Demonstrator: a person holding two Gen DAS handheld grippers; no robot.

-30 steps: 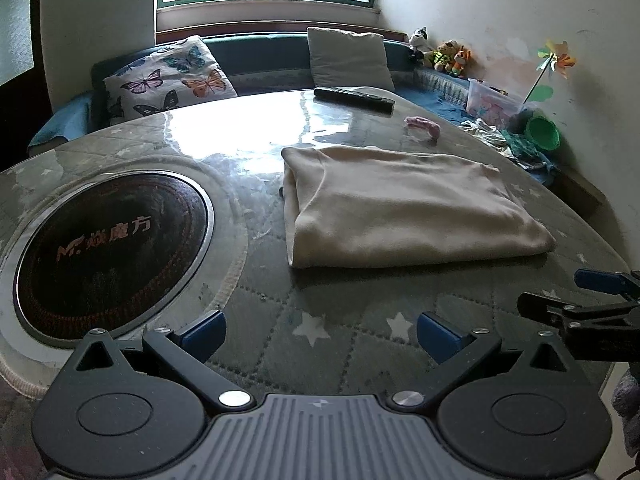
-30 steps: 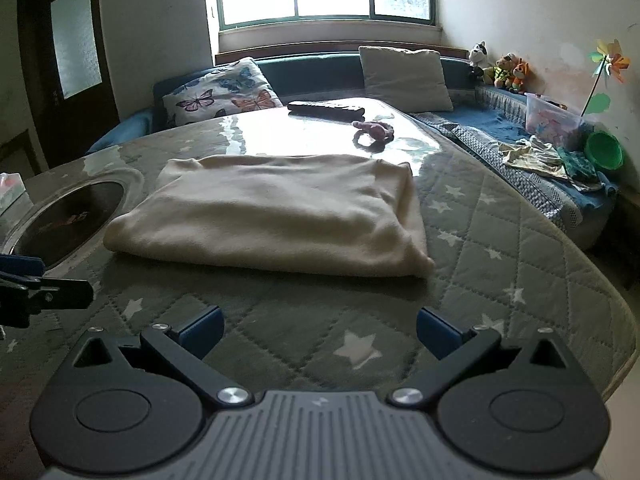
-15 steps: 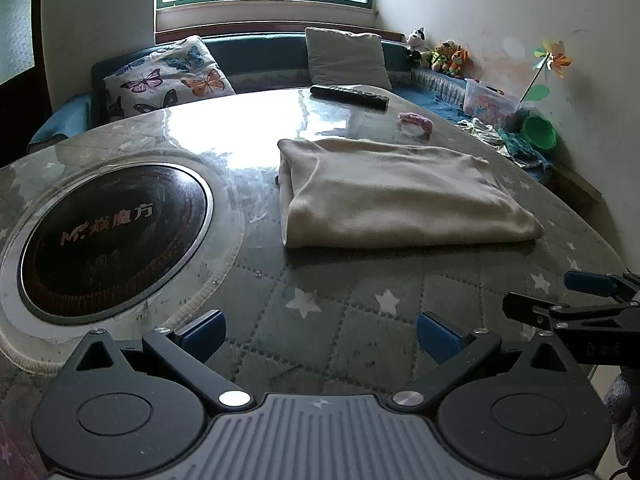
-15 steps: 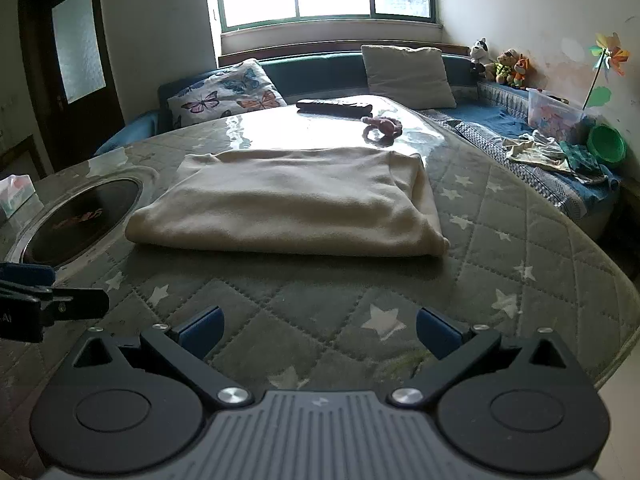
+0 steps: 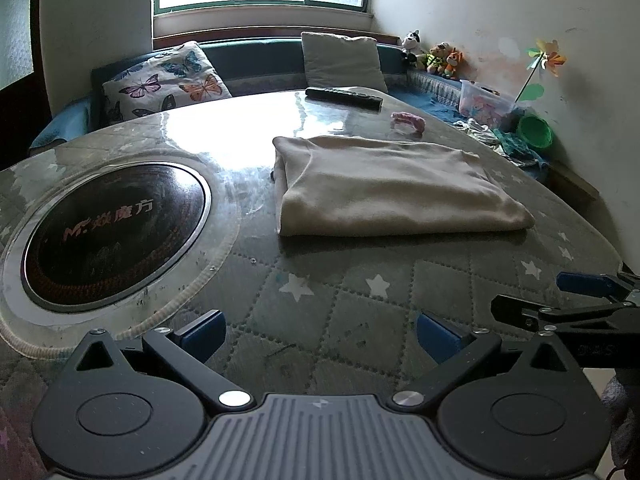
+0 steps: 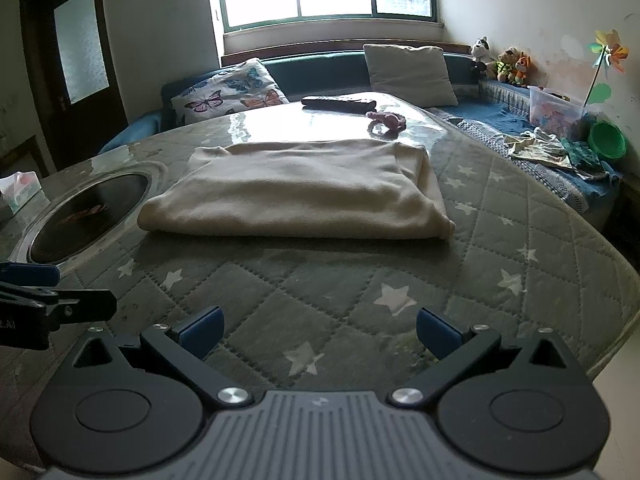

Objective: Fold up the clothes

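Your cream knitted garment (image 5: 396, 188) lies folded into a neat rectangle on the quilted star-patterned table cover (image 6: 320, 288); folding looks finished. Your left gripper (image 5: 318, 330) and right gripper (image 6: 318, 330) hang spread, empty, near its front edge.

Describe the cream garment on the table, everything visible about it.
The cream garment is a soft, fleecy-looking knit, folded into a flat, thick rectangle with layered edges showing at its ends. It lies on the quilted star-patterned table cover, its far edge on the glossy part of the tabletop, beside the round dark inset. Neither gripper touches it; both are open and short of it.
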